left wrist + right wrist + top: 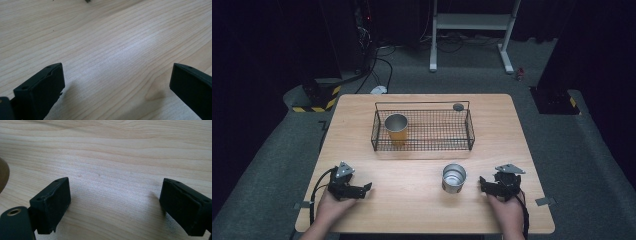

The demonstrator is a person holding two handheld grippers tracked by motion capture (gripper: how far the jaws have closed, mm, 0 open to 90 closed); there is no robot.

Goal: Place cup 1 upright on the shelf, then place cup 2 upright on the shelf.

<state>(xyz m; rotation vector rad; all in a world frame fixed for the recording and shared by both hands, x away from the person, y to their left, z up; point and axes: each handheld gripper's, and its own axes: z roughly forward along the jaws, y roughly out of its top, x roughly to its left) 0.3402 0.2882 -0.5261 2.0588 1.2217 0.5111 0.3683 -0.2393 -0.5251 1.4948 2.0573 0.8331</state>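
A metal cup point(454, 177) stands upright on the wooden table point(412, 210), near the front right. A second metal cup point(396, 128) with a gold-toned side stands inside the black wire basket point(469, 131), at its left end. My left gripper point(368, 187) rests on the table at the front left, open, with bare wood between its jaws point(117, 82). My right gripper point(482, 182) lies just right of the front cup, open, nothing between its jaws point(115, 202). A curved gold-brown edge point(3, 176) shows at the left of the right gripper view.
A small dark round object point(458, 106) lies on the table behind the basket's right rear corner. Beyond the table are a white metal stand point(472, 30), cables on the grey floor and a yellow-and-black striped base point(317, 102).
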